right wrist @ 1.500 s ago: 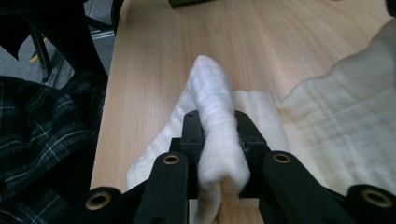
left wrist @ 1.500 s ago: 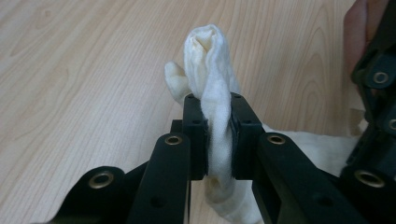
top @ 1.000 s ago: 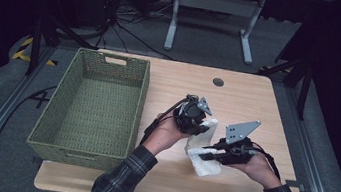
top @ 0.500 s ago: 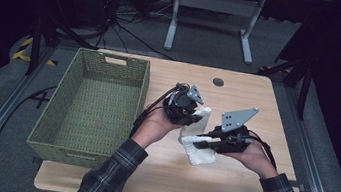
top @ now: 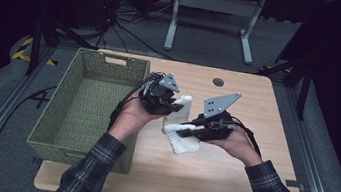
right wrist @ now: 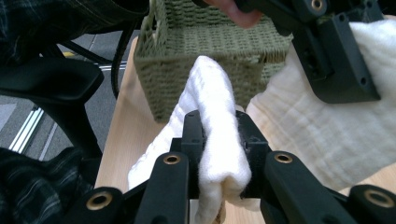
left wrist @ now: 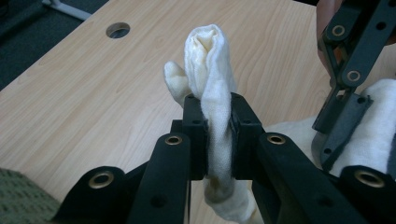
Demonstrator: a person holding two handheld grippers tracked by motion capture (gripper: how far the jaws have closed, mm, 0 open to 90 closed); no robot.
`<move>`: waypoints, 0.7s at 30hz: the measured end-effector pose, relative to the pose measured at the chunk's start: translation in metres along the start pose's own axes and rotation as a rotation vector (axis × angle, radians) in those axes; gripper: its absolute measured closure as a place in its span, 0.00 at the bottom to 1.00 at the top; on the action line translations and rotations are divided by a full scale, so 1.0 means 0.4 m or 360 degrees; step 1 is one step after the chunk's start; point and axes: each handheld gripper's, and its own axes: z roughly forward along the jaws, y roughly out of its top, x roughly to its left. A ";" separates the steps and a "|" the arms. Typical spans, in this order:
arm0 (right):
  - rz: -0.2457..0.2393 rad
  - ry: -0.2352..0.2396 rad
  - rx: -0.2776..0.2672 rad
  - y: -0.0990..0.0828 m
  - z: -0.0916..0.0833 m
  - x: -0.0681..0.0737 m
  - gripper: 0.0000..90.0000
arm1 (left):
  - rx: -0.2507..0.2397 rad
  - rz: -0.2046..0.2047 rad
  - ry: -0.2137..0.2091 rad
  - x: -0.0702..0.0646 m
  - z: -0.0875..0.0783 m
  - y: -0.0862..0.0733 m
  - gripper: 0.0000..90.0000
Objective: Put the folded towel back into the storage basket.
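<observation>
Nearest the person, in the high view, the right gripper (top: 184, 131) pinches the lower end of a white cloth (top: 180, 127), and that end fans out in a soft fold above the wooden table (top: 227, 180). The right gripper view shows its two black jaws pressed onto a bunched ridge of the cloth (right wrist: 217, 140), with fabric bulging up between them and hanging below. The grip sits at an edge rather than the middle, which suggests the person wants this end under control while the rest hangs free.

A little farther from the person, the left gripper (top: 173, 107) clamps the other end. In the left gripper view the jaws squeeze a narrow rolled band of the cloth (left wrist: 211, 93), whose free tip stands up past them. With one end in each gripper, the cloth is held between the two hands and appears to be clear of the tabletop, so it can be carried as one piece without dragging or unfolding.

The cloth's long axis runs from the near right end, low, to the far left end, higher, so it slants away from the person and slightly toward the green woven basket (top: 53, 125). That basket stands just beside the left hand, on the table's left part, and seems the likely destination. Beyond the hands lies bare table with a round cable hole (top: 218, 82).
</observation>
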 end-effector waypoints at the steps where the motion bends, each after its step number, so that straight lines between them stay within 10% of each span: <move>1: -0.0003 0.0006 -0.0003 0.012 0.008 -0.002 0.86 | -0.0011 -0.0002 0.0004 0.006 -0.007 -0.004 0.89; 21: -0.0055 0.0017 -0.0004 0.174 0.159 -0.006 0.86 | -0.0075 -0.0008 0.0082 0.089 -0.162 -0.113 0.89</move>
